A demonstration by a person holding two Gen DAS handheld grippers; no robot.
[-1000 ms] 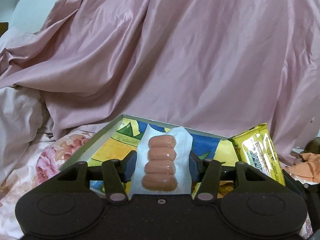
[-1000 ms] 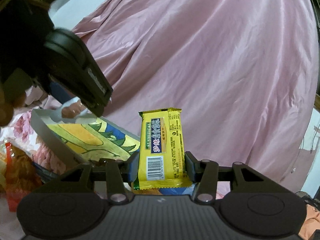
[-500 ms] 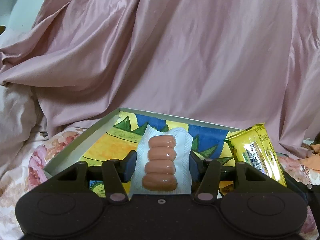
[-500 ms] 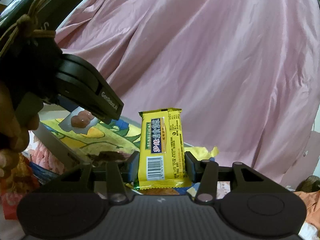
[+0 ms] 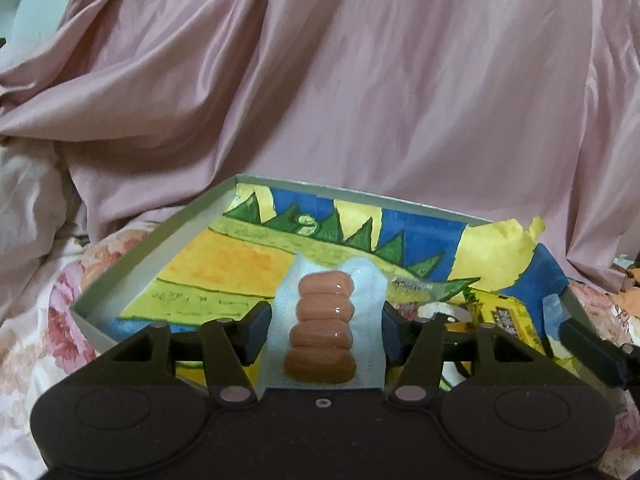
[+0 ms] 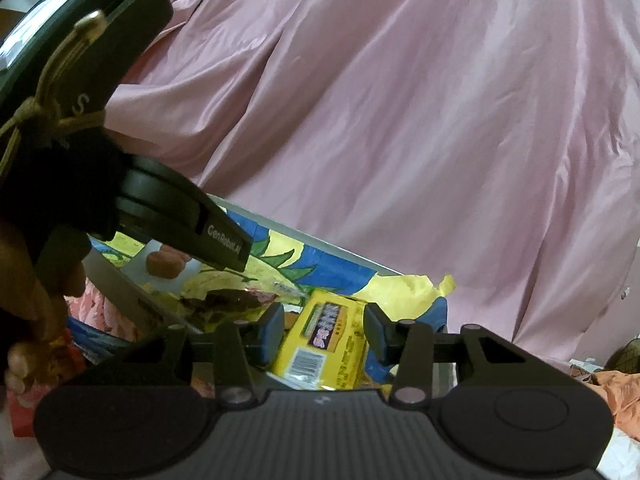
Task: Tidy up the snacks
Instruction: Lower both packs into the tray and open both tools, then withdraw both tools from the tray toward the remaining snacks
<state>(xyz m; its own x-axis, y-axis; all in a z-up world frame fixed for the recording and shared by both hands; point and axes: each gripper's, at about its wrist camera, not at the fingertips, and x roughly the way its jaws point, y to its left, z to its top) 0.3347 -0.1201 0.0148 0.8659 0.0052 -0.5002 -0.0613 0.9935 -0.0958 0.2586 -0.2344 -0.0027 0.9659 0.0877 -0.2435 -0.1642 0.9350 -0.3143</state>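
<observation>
My left gripper point(image 5: 325, 332) is shut on a clear pack of small sausages point(image 5: 323, 328) and holds it over the near part of a shallow box point(image 5: 132, 264) with a bright yellow, blue and green painted floor. My right gripper point(image 6: 324, 330) has its jaws spread, and the yellow snack bar point(image 6: 324, 344) lies tilted between and below them in the box, loose from the pads. The bar also shows in the left wrist view point(image 5: 504, 320) at the box's right side. The left gripper's body point(image 6: 184, 220) fills the left of the right wrist view.
Pink satin cloth point(image 5: 360, 80) is draped behind the box. Floral bedding point(image 5: 48, 320) lies around it. A dark wrapped snack point(image 6: 228, 300) sits in the box near the bar. An orange-red packet point(image 6: 36, 364) lies at far left outside the box. Torn yellow paper point(image 6: 404, 292) lines the box's right corner.
The right gripper opened and the yellow bar dropped from upright in its grasp to lying tilted in the box. Both grippers moved forward over the box; the left still holds the sausages.
</observation>
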